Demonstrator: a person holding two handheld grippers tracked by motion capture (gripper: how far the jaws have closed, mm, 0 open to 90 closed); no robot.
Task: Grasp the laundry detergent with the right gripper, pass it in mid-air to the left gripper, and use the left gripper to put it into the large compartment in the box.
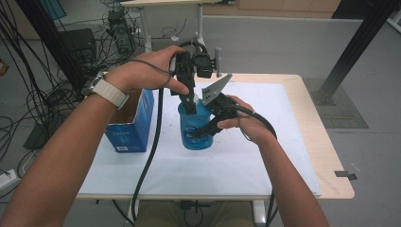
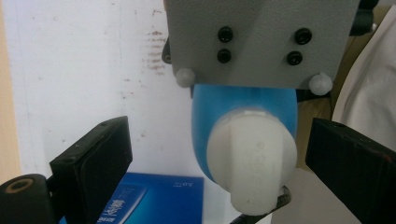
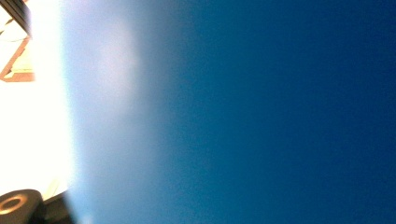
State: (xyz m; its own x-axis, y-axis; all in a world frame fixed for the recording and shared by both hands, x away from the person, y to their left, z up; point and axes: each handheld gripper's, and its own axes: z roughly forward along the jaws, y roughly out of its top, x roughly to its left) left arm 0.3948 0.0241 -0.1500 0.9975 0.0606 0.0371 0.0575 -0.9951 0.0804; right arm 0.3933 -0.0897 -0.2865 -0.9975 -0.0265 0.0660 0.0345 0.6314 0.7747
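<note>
The right gripper's (image 1: 201, 134) fingers are clamped on the side of the blue bottle (image 1: 196, 130), which stands upright on the counter (image 1: 265, 142). The left gripper's (image 2: 219, 158) fingers stand open on either side of the bottle's white cap (image 2: 250, 158), not pressing it. A blue box (image 1: 130, 130) sits just left.

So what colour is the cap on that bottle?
White, on a blue bottle; the cap shows best in the left gripper view.
</note>
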